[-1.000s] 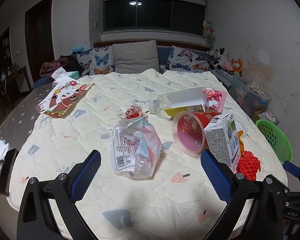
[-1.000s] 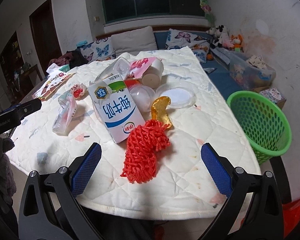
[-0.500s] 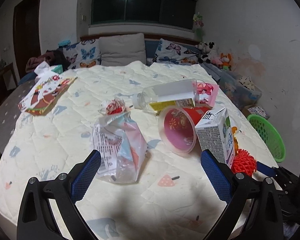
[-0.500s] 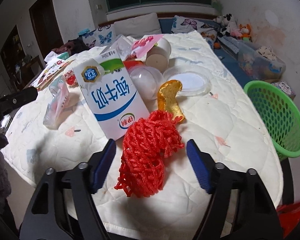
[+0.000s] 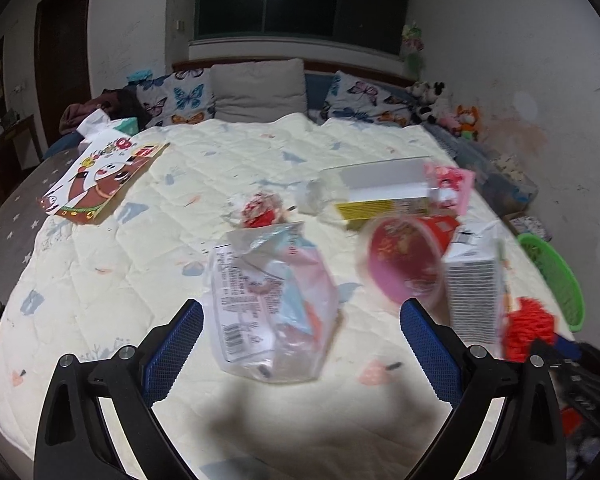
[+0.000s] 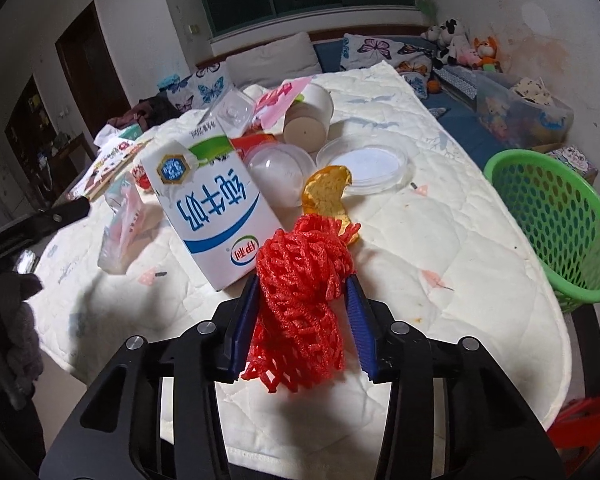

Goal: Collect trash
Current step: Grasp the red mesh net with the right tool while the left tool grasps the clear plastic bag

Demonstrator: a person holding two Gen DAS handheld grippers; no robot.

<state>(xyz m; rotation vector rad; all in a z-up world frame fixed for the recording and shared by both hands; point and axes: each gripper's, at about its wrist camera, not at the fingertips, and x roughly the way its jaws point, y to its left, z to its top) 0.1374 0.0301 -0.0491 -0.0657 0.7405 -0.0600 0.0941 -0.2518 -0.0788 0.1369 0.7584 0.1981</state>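
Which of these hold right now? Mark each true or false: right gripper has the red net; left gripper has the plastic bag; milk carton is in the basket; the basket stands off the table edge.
1. The right gripper is closed on the red foam net. True.
2. The left gripper grips the plastic bag. False: its jaws stand wide open around it.
3. The milk carton lies in the green basket. False: it is on the quilted table.
4. The green basket stands beyond the table's edge. True.

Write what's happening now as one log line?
right gripper: shut on red foam net | left gripper: open near plastic bag | green basket: waiting
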